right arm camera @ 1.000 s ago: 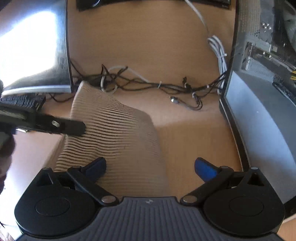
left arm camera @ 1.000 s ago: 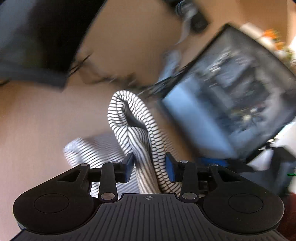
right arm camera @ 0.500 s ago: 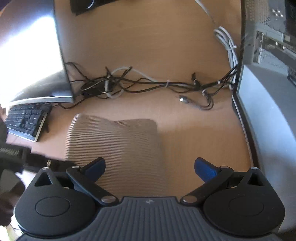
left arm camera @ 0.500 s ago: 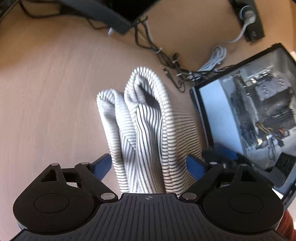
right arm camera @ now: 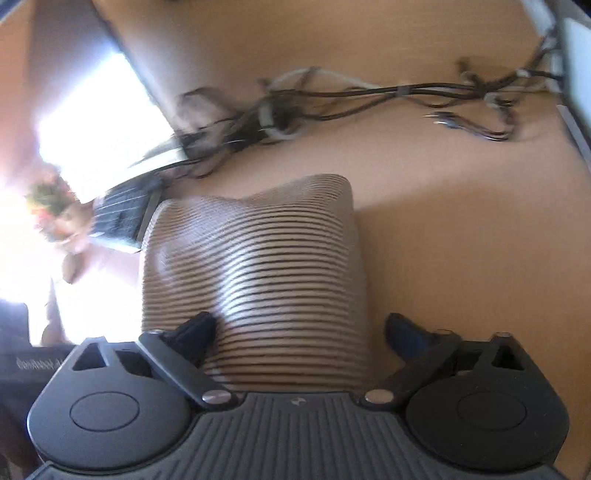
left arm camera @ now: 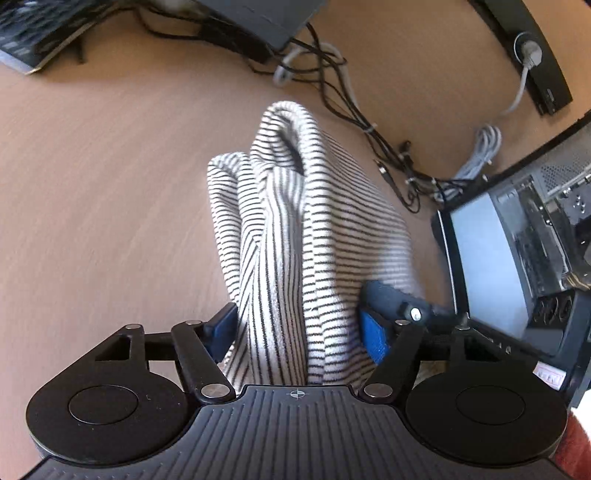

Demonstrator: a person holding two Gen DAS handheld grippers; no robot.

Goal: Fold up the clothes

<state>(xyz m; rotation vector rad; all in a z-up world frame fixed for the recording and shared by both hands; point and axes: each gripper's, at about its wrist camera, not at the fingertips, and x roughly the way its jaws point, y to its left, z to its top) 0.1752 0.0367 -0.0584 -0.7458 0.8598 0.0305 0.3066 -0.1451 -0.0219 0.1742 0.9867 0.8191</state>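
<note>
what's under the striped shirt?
The wooden desk shows all round the striped shirt, and cables lie beyond it. Whatever is beneath its bunched folds is covered.

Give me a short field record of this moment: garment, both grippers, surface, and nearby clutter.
garment: striped cloth, bunched in upright folds on the desk
left gripper: open, fingers either side of the cloth, not clamped
right gripper: open, wide apart over the cloth
surface: wooden desk
clutter: tangled cables behind the cloth; keyboard at far left; open computer case to the right
image quality: right wrist view blurred
</note>
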